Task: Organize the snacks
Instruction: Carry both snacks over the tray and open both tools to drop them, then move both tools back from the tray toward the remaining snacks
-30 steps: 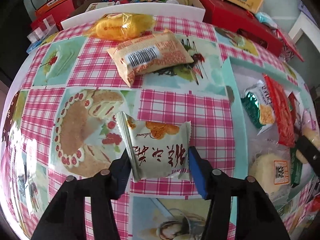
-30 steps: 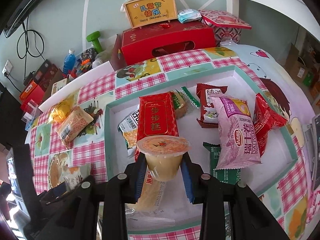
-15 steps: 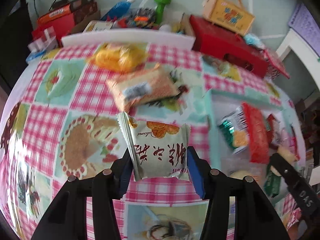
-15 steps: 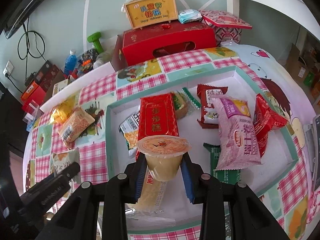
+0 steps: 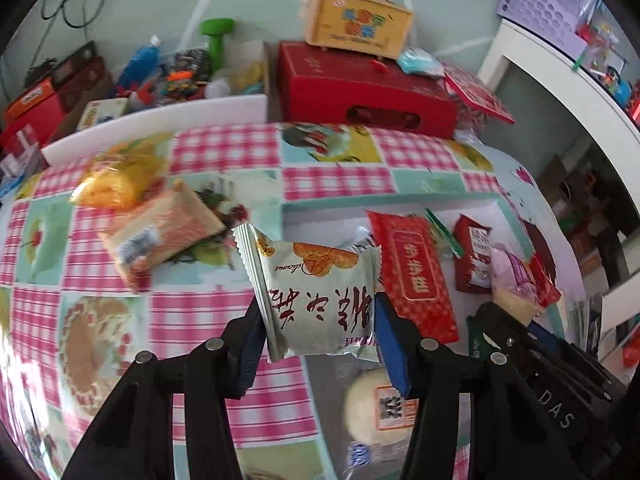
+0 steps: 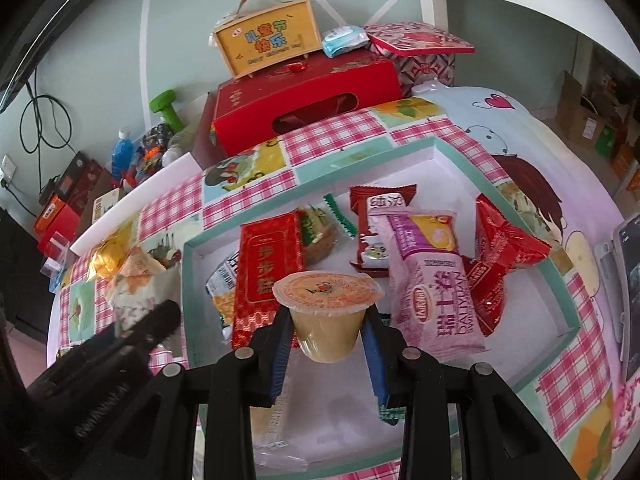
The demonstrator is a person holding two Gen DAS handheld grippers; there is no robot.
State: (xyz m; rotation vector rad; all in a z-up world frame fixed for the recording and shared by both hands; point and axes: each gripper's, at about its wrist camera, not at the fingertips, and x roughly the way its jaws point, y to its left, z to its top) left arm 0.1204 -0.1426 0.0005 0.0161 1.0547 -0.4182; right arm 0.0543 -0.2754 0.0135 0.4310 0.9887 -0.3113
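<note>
My left gripper (image 5: 318,320) is shut on a white pastry packet (image 5: 316,296) with red characters, held in the air above the left rim of the teal-edged white tray (image 5: 292,210). My right gripper (image 6: 326,334) is shut on a yellow jelly cup (image 6: 326,312) with an orange lid, held over the tray's (image 6: 516,184) front part. The tray holds a red packet (image 6: 268,268), a pink packet (image 6: 436,280), red wrappers (image 6: 504,252) and more snacks. An orange barcode packet (image 5: 160,232) and a yellow packet (image 5: 116,180) lie on the checked cloth left of the tray.
A red gift box (image 6: 308,96) with a yellow carry box (image 6: 268,38) on top stands behind the tray. Bottles, a green dumbbell (image 6: 166,110) and boxes crowd the back left. A phone (image 6: 630,292) lies at the table's right edge. The left gripper's body (image 6: 100,364) shows beside the tray.
My left gripper has lifted the white packet off the cloth and carried it right, toward the tray. The right gripper keeps the jelly cup almost still over the tray.
</note>
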